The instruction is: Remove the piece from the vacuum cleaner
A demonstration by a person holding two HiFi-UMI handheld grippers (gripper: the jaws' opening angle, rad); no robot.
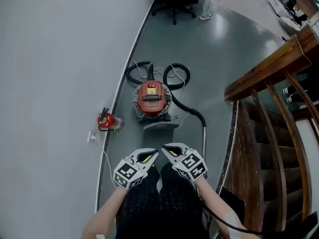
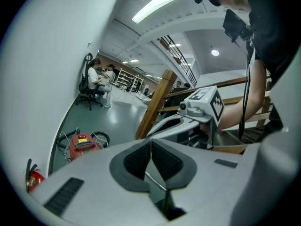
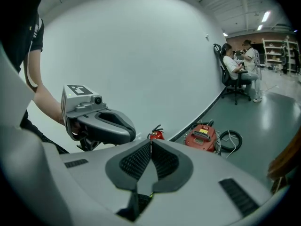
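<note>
Grey-white and curved, the wall fills the left of your head view, and the dull green floor follows its foot to the far end of the room. On your right a brown wooden staircase with a heavy handrail and slanted balusters descends beside you. A person sits on a black office chair at the far end, close to the wall. The vacuum cleaner, a red canister with a dark handle across its top, stands on the floor straight ahead of you, near the wall and well apart from both grippers. Its black hose loops in coils behind the canister, then curves round its right side and runs toward you along the floor. A grey flat piece lies just in front of the canister; whether it is attached cannot be told. You hold the left gripper and the right gripper side by side low in front of your legs, tips nearly meeting and pointing toward the canister. Each one's own view shows its ribbed dark pads pressed together with nothing between them, so both are closed and empty. A small red fire extinguisher lies at the foot of the wall, to the left of the canister.
</note>
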